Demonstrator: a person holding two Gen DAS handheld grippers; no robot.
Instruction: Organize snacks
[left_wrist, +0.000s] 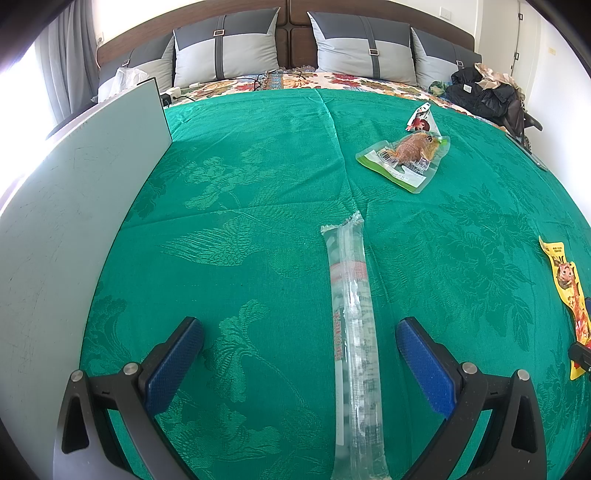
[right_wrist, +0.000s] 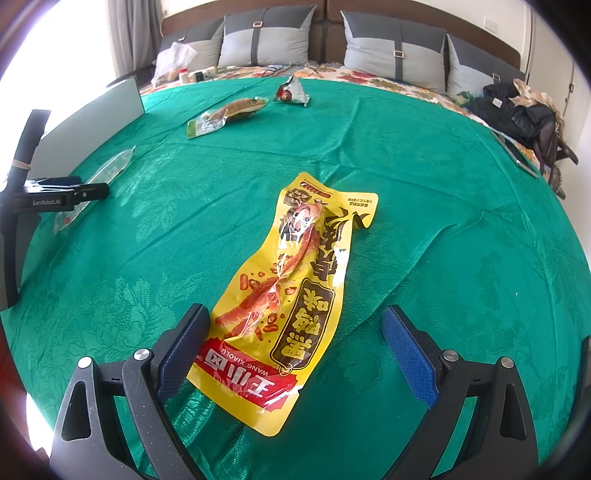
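A long clear snack tube (left_wrist: 352, 332) lies on the green cloth between the spread blue fingers of my left gripper (left_wrist: 299, 339), which is open and not touching it. My right gripper (right_wrist: 295, 332) is open too, straddling the near end of a yellow snack pouch (right_wrist: 291, 295); its left pad (right_wrist: 184, 347) is close against the pouch edge. A green-edged clear pack with a brown snack (left_wrist: 406, 155) and a small red-and-white triangular packet (left_wrist: 423, 118) lie farther back. In the right wrist view the left gripper (right_wrist: 70, 192) sits over the clear tube (right_wrist: 107, 170).
A white board (left_wrist: 74, 221) stands upright along the cloth's left side. Grey pillows (left_wrist: 229, 48) line the headboard beyond a floral sheet. Dark clothes (left_wrist: 484, 92) are piled at the back right. A plastic bag and small bottles (right_wrist: 177, 66) sit at the back left.
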